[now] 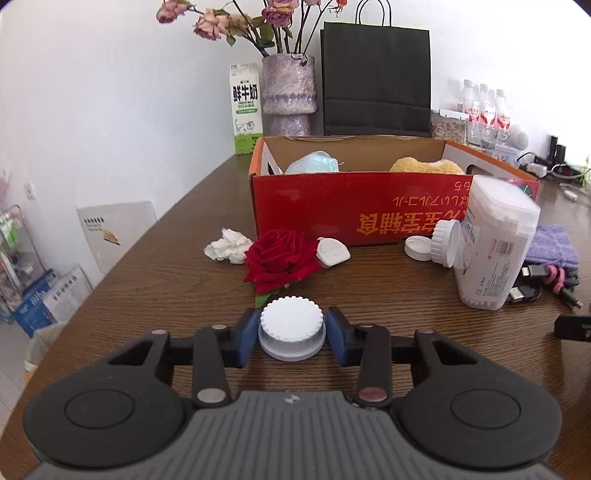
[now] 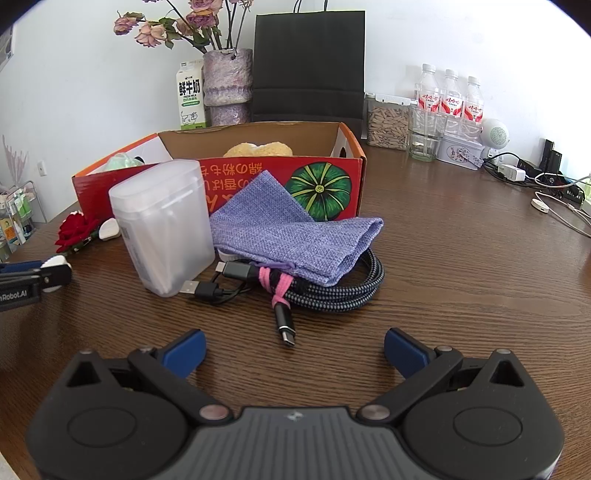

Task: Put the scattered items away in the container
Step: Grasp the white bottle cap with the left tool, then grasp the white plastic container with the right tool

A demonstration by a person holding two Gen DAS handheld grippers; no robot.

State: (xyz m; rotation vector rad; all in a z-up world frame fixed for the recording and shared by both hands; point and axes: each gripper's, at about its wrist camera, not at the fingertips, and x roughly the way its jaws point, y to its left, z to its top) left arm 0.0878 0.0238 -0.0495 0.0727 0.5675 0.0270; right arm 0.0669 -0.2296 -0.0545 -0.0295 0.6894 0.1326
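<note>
Brown wood table (image 1: 388,295) fills my view. My left gripper (image 1: 291,332) pinches a white cap (image 1: 291,326) near the rose (image 1: 277,258), short of the red box (image 1: 332,206). My right gripper (image 2: 294,350) gapes wide, empty, facing the cable (image 2: 332,288).

The white bottle (image 1: 291,334) shows only its ribbed cap; the part below is hidden behind the left gripper (image 1: 291,338). The red box (image 1: 354,206) hides most of the blue mask (image 1: 313,164) and the yellow sponge (image 1: 426,166) inside it. The purple bag (image 2: 291,236) covers part of the coiled cable (image 2: 332,291). The flowers (image 1: 221,22) are cut off at the top edge. The small print on the cotton swab box (image 1: 495,243) is too tiny to read.
</note>
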